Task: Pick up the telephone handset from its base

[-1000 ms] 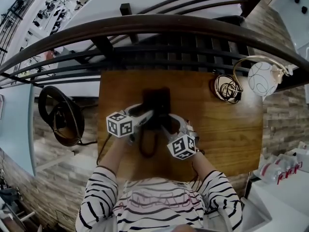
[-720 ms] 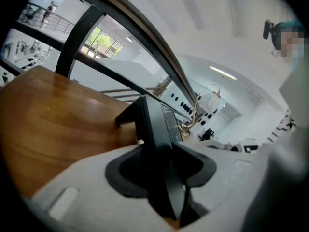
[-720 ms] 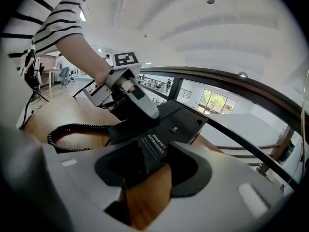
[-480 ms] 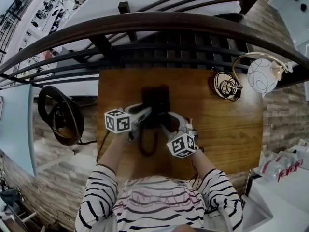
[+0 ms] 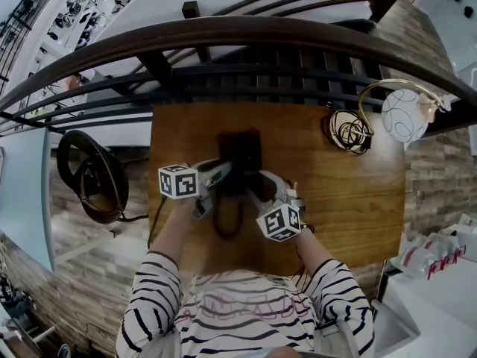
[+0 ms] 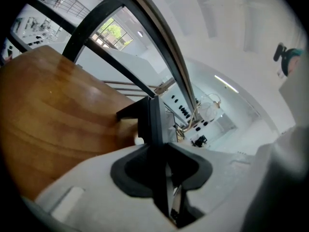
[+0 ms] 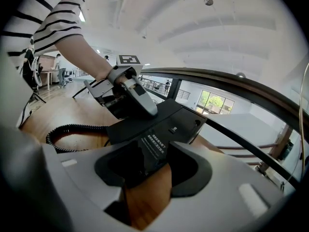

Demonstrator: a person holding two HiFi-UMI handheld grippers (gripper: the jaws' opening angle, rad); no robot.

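A black telephone base (image 5: 244, 149) sits mid-table on the wooden table (image 5: 339, 200). Its handset (image 6: 153, 122) lies along the base's left side, and a coiled cord (image 5: 226, 224) loops toward me. My left gripper (image 5: 222, 172) reaches in from the left. Its jaws have just been closing and now press on the handset, seen edge-on in the left gripper view. In the right gripper view the left gripper (image 7: 137, 96) lies over the phone's left side. My right gripper (image 5: 255, 187) is at the base's near right corner. That corner (image 7: 153, 146) sits between its open jaws.
A lamp with a white globe (image 5: 405, 121) and a bundle of cable (image 5: 349, 134) stand at the table's far right. A dark curved railing (image 5: 223, 34) runs behind the table. A black round object (image 5: 89, 176) lies on the floor to the left.
The left gripper has rolled a little, its marker cube shifting up and left, and its jaws have closed onto the handset. The right gripper has stayed where it was.
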